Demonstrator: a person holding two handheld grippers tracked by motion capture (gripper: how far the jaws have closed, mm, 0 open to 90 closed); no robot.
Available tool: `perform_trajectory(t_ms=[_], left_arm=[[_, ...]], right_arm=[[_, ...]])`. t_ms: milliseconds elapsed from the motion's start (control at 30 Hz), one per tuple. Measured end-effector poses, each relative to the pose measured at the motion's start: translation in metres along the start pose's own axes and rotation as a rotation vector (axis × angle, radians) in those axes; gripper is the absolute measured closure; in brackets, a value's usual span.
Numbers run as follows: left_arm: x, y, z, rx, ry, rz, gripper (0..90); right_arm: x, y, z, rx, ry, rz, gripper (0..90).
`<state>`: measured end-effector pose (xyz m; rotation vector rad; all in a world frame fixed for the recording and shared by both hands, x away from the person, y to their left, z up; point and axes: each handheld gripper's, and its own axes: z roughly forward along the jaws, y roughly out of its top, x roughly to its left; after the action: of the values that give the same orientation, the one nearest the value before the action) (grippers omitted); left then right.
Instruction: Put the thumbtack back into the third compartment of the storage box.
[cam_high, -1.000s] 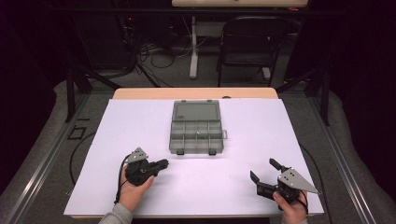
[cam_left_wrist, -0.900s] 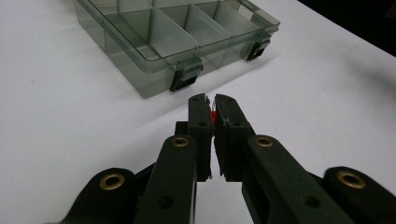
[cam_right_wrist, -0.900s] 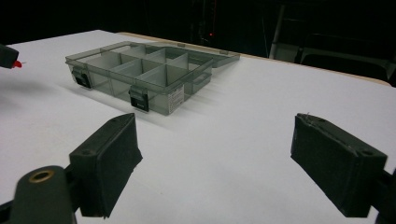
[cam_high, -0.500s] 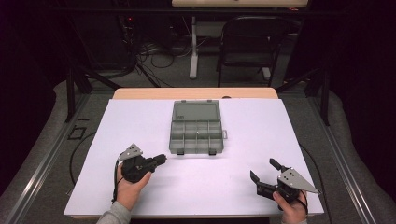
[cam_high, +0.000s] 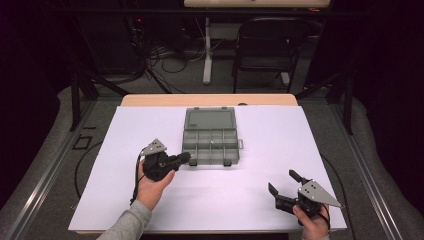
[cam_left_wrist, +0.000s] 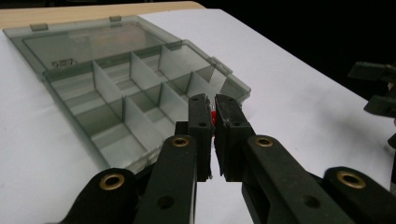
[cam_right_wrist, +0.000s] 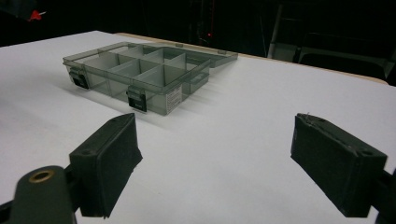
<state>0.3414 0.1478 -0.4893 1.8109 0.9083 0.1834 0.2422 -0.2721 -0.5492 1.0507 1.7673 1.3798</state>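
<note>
A grey see-through compartment box (cam_high: 212, 146) lies open at the table's middle, its lid (cam_high: 210, 120) flat behind it and its dividers (cam_left_wrist: 140, 74) bare. My left gripper (cam_high: 183, 157) hovers at the box's front left corner, shut on a small red piece (cam_left_wrist: 213, 116) that barely shows between the pads. In the left gripper view its fingertips (cam_left_wrist: 200, 105) sit over the front compartments. My right gripper (cam_high: 282, 181) rests near the table's front right, open, nothing between its pads (cam_right_wrist: 109, 154). From there the box (cam_right_wrist: 140, 70) lies ahead to the left.
White paper (cam_high: 260, 130) covers the table, with a wooden edge (cam_high: 210, 100) at the back. A black folding chair (cam_high: 267, 45), a table leg and cables stand on the floor beyond. Two dark latches (cam_right_wrist: 137, 100) hang on the box's front wall.
My left gripper has moved forward, away from the person, up to the box's front left corner, still shut. The right gripper has stayed put.
</note>
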Motion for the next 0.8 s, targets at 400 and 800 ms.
perform_trajectory(t_ms=[400,800], left_arm=[[0.001,0.046,0.024,-0.001,0.026,0.019,85.8],[0.014,0.069,0.053,0.036,0.1,0.012,85.8]], right_arm=[[-0.001,0.0,0.0,0.0,-0.003,0.005,14.5],[-0.001,0.0,0.0,-0.003,-0.002,0.001,14.5]])
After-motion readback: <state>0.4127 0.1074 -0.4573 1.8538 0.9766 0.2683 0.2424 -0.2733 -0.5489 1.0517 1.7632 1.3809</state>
